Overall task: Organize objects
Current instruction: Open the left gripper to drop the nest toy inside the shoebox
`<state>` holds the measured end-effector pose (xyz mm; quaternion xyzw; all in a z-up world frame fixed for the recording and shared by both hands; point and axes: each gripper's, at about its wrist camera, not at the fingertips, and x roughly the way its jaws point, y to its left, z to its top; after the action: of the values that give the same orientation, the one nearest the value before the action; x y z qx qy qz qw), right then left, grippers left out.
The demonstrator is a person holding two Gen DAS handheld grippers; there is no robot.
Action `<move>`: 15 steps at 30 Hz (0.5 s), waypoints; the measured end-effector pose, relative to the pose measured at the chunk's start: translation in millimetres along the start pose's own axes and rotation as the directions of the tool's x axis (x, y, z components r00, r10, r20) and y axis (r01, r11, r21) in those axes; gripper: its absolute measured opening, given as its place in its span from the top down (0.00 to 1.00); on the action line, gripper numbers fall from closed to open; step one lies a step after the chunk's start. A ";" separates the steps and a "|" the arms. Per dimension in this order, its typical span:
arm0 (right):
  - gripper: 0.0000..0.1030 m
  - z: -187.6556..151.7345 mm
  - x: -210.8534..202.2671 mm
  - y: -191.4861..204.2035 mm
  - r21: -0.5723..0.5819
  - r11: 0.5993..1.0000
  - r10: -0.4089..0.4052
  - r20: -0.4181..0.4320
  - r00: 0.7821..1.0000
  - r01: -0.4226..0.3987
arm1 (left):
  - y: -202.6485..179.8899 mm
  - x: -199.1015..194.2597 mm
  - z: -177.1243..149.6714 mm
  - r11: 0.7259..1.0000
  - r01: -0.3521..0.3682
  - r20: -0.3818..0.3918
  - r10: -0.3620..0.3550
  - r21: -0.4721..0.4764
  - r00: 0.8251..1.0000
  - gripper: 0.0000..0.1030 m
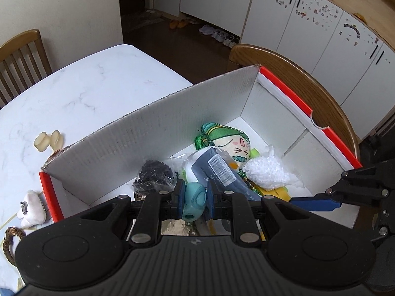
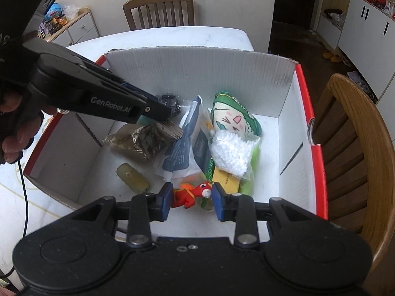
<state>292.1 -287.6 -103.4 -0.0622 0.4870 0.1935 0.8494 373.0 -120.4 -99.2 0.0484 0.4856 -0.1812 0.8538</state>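
Teal rounded plastic toy (image 1: 195, 203) is pinched by left tool (image 1: 195, 200) over white cardboard box (image 1: 153, 133); right tool (image 2: 190, 198) is spread around red-orange plush (image 2: 190, 193).

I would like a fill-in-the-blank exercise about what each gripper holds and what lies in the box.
1. The left gripper is shut on a small toy of ____ colour.
2. The red toy sits between the fingers of the ____ gripper.
3. The plush doll in the cardboard box wears a ____ hood.
4. The two beige pieces lie on the white table, ____ the box.

Missing words: teal; right; green; outside
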 end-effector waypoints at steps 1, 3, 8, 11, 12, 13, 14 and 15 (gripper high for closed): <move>0.68 0.2 0.2 -1.1 0.005 1.000 0.007 0.001 1.000 -0.007 | -0.3 0.5 0.3 1.000 -0.002 0.001 0.002 -0.003 1.000 0.82; 0.67 0.7 0.1 -4.3 0.011 1.000 0.017 0.003 1.000 -0.017 | -1.0 0.6 0.4 1.000 -0.012 0.007 0.012 -0.007 1.000 0.82; 0.64 0.5 -7.1 -10.9 0.018 0.999 0.027 0.023 0.999 -0.027 | -2.3 1.4 1.0 1.000 -0.017 0.012 0.017 -0.019 1.000 0.82; 0.59 -0.2 -14.0 -14.3 0.021 0.999 0.038 0.039 0.999 -0.039 | -2.7 0.7 0.4 1.000 -0.016 0.013 0.016 -0.025 1.000 0.82; 0.57 -0.4 -16.4 -14.6 0.020 0.999 0.040 0.045 0.998 -0.041 | -2.8 0.2 0.1 1.000 -0.016 0.013 0.016 -0.026 1.000 0.82; 0.57 -0.6 -18.4 -15.3 0.019 0.999 0.041 0.051 0.998 -0.042 | -3.0 0.0 -0.3 0.999 -0.016 0.013 0.017 -0.028 1.000 0.81; 0.56 -0.5 -20.1 -15.8 0.019 0.999 0.042 0.055 0.998 -0.043 | -3.1 -0.5 -0.9 0.999 -0.017 0.014 0.017 -0.030 1.000 0.81; 0.55 -0.5 -22.1 -16.7 0.020 0.999 0.046 0.058 0.997 -0.047 | -3.1 -1.3 -1.4 0.999 -0.017 0.014 0.017 -0.032 1.000 0.81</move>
<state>288.2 -308.9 -86.3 -0.0363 0.4659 0.2098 0.8589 370.1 -122.6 -98.6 0.0374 0.4820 -0.1664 0.8594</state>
